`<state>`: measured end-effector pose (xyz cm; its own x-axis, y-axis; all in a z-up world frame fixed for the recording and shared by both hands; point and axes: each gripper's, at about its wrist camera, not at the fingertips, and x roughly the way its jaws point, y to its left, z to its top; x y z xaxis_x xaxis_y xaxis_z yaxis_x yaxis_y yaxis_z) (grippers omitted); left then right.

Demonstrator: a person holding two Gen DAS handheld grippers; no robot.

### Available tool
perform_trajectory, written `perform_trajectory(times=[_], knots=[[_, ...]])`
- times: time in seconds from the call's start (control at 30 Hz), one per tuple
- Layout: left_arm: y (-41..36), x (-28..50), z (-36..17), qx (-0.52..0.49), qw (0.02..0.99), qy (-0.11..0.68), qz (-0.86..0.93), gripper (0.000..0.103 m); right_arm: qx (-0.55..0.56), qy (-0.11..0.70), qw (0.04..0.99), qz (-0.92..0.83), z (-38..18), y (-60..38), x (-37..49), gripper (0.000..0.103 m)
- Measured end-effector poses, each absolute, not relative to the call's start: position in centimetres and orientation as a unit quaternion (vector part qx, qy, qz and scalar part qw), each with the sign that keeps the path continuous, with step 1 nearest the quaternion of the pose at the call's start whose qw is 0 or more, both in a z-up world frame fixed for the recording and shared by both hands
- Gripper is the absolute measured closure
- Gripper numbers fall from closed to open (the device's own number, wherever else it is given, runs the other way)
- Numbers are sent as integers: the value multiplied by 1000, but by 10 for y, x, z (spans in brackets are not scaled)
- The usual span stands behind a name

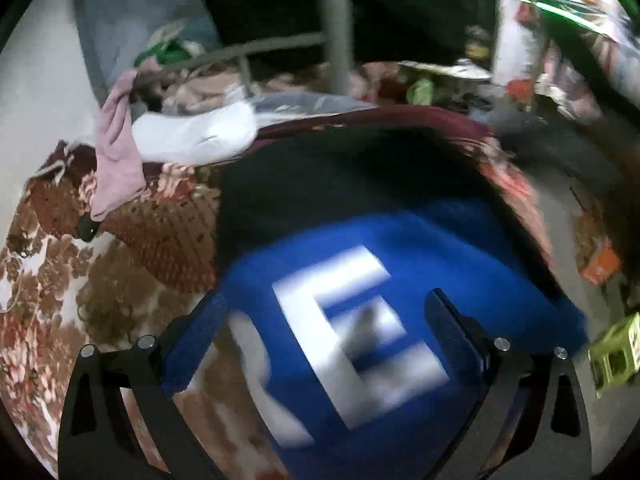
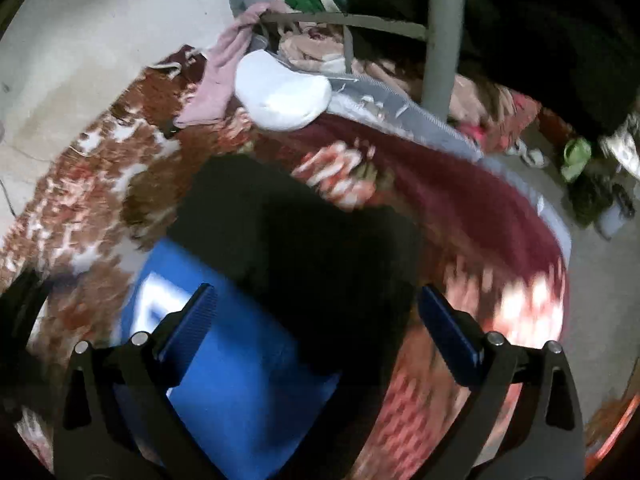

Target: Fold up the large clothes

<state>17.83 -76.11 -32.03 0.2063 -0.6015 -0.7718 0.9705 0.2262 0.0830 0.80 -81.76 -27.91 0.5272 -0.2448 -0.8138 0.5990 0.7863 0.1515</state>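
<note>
Over the bed: both claws released above the garment.

On the floral blanket lies a blue-and-black garment with white lettering, flat, beside a white pillow. Left claw and right claw hang with jaws spread, gripping nothing; both views are blurred. Judgement: to fold cleanly, each claw should pinch an opposite edge, lift evenly, and keep the cloth taut.

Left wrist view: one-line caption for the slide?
Open left gripper above a blue-and-black garment with white lettering, spread on a floral blanket; frame motion-blurred.
</note>
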Motion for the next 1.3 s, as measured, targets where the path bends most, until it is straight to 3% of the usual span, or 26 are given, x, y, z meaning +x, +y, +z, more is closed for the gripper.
perform_trajectory(times=[0.2,0.37,0.77,0.97,1.07,1.2,1.3], knots=[[-825,228,-363,299,708,380,-515,4,194,495,814,-234,-341,-739,-42,5],[-789,230,-347,279,762,344,-473,5,203,510,799,-244,-358,-732,-76,5],[-640,128,-255,189,799,387,-419,5,175,429,841,-280,-236,-698,-103,5],[-592,67,-206,234,792,360,-434,5,169,402,853,-287,-178,-660,-129,5],[-567,44,-166,230,804,346,-426,5,151,418,851,-279,-153,-641,-142,5],[-553,16,-132,227,823,324,-407,5,214,411,849,-252,-136,-629,-167,5],[-544,-6,-111,221,843,292,-395,5,181,395,864,-254,-114,-621,-174,5]])
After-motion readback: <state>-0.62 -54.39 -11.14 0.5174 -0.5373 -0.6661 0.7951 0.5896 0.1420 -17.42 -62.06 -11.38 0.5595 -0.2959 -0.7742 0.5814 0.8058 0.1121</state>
